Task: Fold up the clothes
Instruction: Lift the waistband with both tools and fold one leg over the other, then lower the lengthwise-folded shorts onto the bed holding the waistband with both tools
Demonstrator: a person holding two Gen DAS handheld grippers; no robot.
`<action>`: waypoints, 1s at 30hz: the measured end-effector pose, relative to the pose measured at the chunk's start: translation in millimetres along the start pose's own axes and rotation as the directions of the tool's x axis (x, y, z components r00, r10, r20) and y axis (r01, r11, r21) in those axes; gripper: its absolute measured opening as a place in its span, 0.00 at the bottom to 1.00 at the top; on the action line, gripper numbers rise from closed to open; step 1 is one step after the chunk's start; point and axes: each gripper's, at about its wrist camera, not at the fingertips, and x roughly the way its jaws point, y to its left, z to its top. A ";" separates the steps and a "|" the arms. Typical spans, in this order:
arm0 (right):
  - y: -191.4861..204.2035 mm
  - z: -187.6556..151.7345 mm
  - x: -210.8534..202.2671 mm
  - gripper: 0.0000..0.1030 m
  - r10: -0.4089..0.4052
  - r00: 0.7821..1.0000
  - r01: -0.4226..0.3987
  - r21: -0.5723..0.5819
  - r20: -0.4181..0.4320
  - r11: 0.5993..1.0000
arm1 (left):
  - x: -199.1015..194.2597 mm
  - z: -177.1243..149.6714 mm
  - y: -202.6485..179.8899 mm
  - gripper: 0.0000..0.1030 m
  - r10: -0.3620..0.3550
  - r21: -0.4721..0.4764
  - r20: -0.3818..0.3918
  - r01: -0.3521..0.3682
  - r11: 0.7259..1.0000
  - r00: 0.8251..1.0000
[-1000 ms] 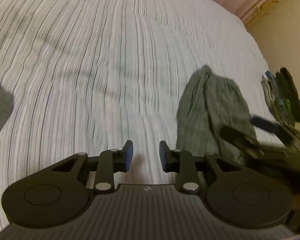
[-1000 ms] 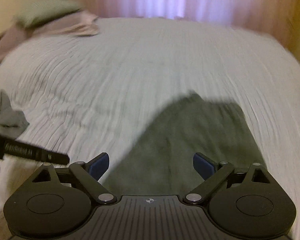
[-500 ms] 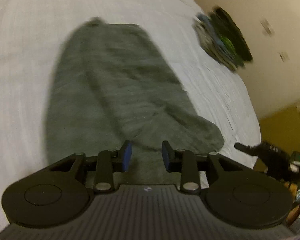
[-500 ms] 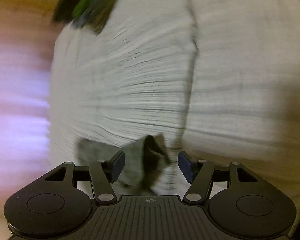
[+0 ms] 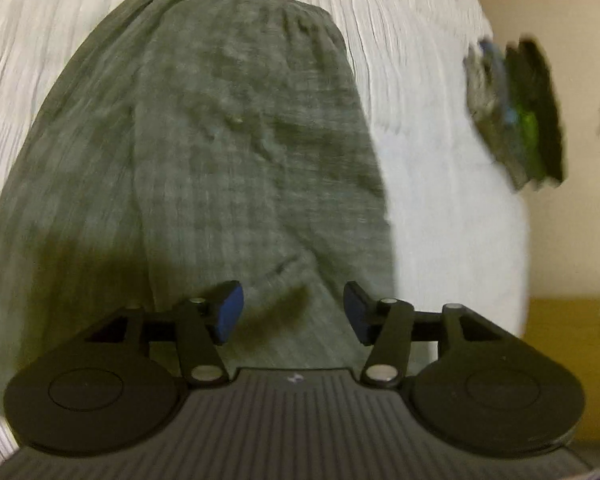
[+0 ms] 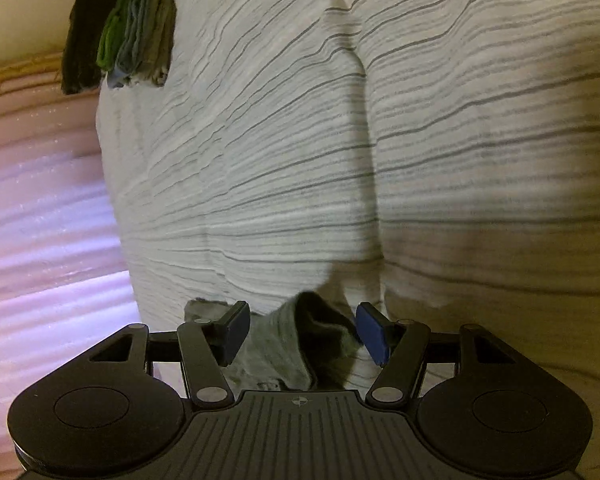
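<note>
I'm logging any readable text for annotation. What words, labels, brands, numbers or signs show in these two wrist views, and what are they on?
No readable text in either view.
Left gripper body: a small pale mark, a symbol and not letters, blurred.
Right gripper body: a small round crosshair emblem, no letters.
Grey garment: no label or print visible.
Stack of folded clothes: no tags or print legible.
Striped bedspread: stripes only.

Garment (image 5: 228, 152) on bed (image 5: 440, 184), stack (image 5: 520, 112) right.
</note>
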 end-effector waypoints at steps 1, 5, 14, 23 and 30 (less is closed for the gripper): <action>0.5 2.5 0.3 0.61 -0.002 1.000 0.002 0.001 0.001 1.000 | 7.0 0.4 -4.4 0.43 0.033 0.044 -0.002 -0.033 0.999 0.999; 6.1 2.0 -2.2 0.61 -0.025 1.000 0.025 -0.061 -0.006 0.998 | 19.1 0.3 -11.1 0.00 0.063 0.122 0.001 -0.063 0.991 0.998; 3.8 -21.2 -19.5 0.61 -0.052 0.995 0.041 -0.137 -0.083 0.990 | -79.9 -55.8 3.7 0.00 -0.055 0.442 0.128 -0.008 0.897 0.990; -10.1 -44.1 -12.3 0.61 -0.066 0.988 0.047 -0.136 -0.137 0.990 | -111.2 -100.3 87.0 0.04 -0.075 0.171 0.188 0.043 0.984 0.979; 1.1 -50.2 0.2 0.61 -0.095 0.990 0.063 -0.277 -0.104 0.959 | -99.3 -111.2 127.2 0.14 -0.116 -0.111 0.223 0.144 0.983 0.968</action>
